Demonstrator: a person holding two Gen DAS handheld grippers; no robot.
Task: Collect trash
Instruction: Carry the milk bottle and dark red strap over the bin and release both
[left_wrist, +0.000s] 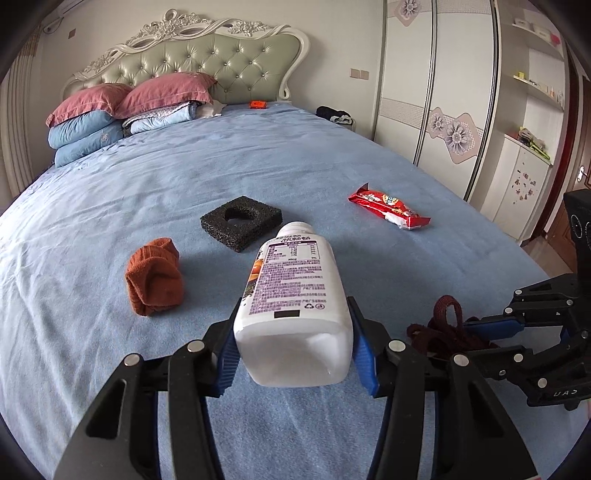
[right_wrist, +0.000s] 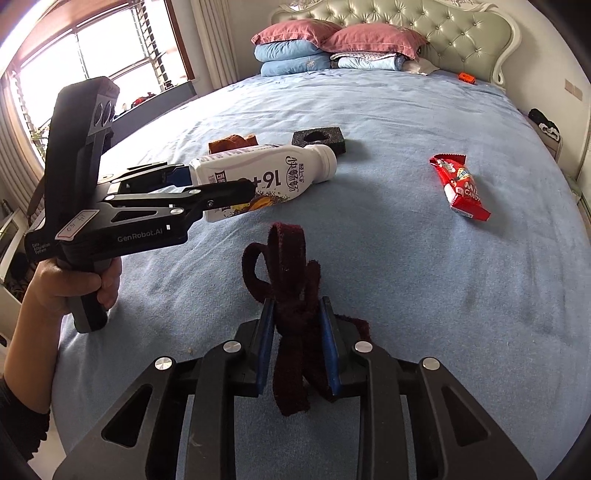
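Risk noted: the white drink bottle (left_wrist: 291, 302) is clamped only near its base, neck projecting forward and unsupported, so it could pivot or slide out of the smooth blue pads if swung. The dark red fabric strap (right_wrist: 295, 295) hangs loose and could snag or slip. The left gripper (left_wrist: 295, 343) is closed to bottle width on the bottle, held above the blue bedspread (left_wrist: 295, 155). The right gripper (right_wrist: 297, 347) is nearly closed, pinching the strap. A red candy wrapper (right_wrist: 460, 186), black foam square (left_wrist: 242, 223) and orange cloth (left_wrist: 155, 277) lie uncollected on the bed.
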